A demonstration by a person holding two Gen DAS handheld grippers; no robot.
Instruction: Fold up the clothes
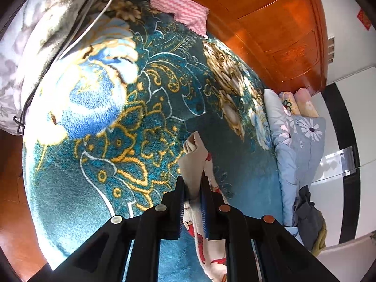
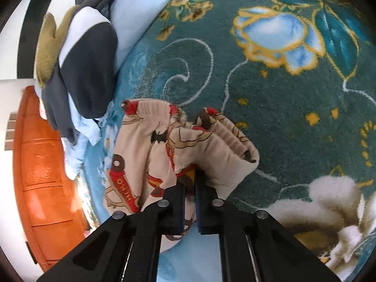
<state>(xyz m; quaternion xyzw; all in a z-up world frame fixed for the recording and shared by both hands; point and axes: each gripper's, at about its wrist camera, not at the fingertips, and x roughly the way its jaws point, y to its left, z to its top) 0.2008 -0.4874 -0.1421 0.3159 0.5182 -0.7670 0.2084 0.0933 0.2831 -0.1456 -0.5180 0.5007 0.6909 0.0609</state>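
Note:
A cream garment printed with red cars (image 2: 150,148) is held by both grippers above a teal floral blanket (image 2: 270,98). My right gripper (image 2: 190,181) is shut on its bunched, gathered end, and the cloth sags to the left of the fingers. My left gripper (image 1: 193,181) is shut on another edge of the same garment (image 1: 193,162); a narrow folded tip sticks up past the fingers and the rest hangs down below them. The blanket (image 1: 122,108) spreads out under it.
A pile of dark grey, white and olive clothes (image 2: 82,54) lies at the blanket's edge. A pink zigzag cloth (image 1: 181,11) lies at the far edge by the orange wooden headboard (image 1: 282,35). Flowered pillows (image 1: 298,127) and a grey floral quilt with a white cable (image 1: 35,35) border the blanket.

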